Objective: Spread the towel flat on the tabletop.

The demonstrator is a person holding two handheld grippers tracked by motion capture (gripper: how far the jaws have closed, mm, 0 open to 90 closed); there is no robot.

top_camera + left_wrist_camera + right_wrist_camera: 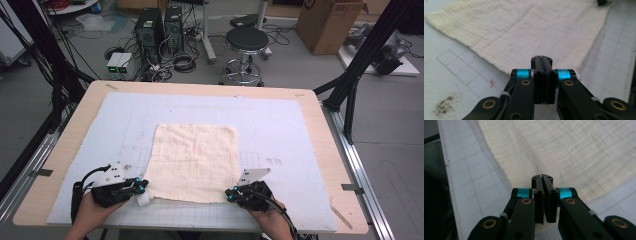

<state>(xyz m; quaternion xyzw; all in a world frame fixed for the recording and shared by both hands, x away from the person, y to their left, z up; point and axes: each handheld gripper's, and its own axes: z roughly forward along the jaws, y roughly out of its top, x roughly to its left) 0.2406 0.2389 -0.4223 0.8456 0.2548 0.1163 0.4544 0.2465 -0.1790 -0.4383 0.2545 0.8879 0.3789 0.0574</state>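
A cream square cloth (195, 160) lies spread flat on the white gridded mat (280, 125). My left gripper (142, 192) is at the cloth's near-left corner, and a bit of that corner bunches up at its tips. In the left gripper view the left gripper (541, 58) has its jaws pressed together where the two edges of the cloth (529, 27) meet. My right gripper (229, 194) is at the near-right corner. In the right gripper view the right gripper (542, 177) is shut over the corner of the cloth (564, 150), and fabric shows under the jaws.
The mat covers most of a wooden table (316, 135), whose near edge is just behind my hands. A dark smudge (445, 106) marks the mat. Beyond the table stand a stool (246, 42), computer towers (150, 27), a cardboard box (327, 22) and black frame posts (360, 60).
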